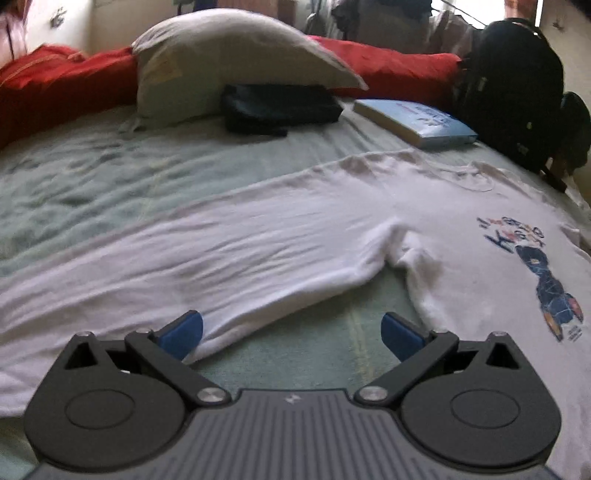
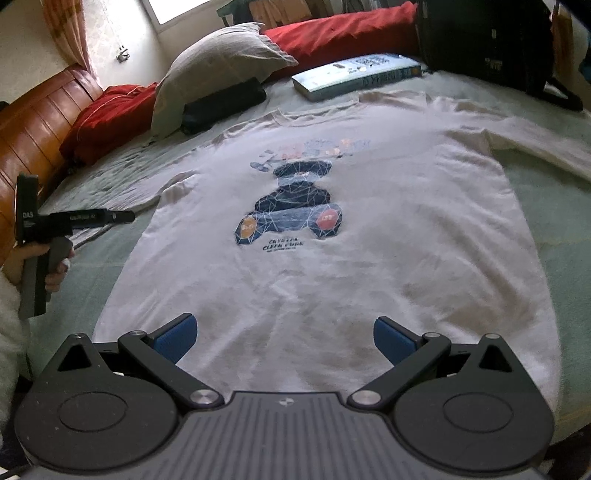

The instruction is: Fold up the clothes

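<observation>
A white long-sleeved shirt (image 2: 332, 280) lies flat and face up on the bed, its dark bear print (image 2: 291, 206) in the middle. My right gripper (image 2: 284, 338) hovers open over the bottom hem, nothing between its fingers. In the left wrist view one sleeve (image 1: 184, 254) of the shirt (image 1: 461, 229) stretches out to the left. My left gripper (image 1: 291, 332) is open just above the sleeve's lower edge, its left pad (image 1: 184, 330) over the cloth. A hand holds that left gripper (image 2: 122, 216) beside the sleeve at the left of the right wrist view.
The bed has a pale green sheet (image 1: 92, 173). At its far end lie a grey pillow (image 2: 214, 62), a red blanket (image 2: 340, 29), a black pouch (image 1: 277, 107), a blue book (image 2: 354, 74) and a black backpack (image 1: 513, 92). A wooden headboard (image 2: 33, 122) stands on the left.
</observation>
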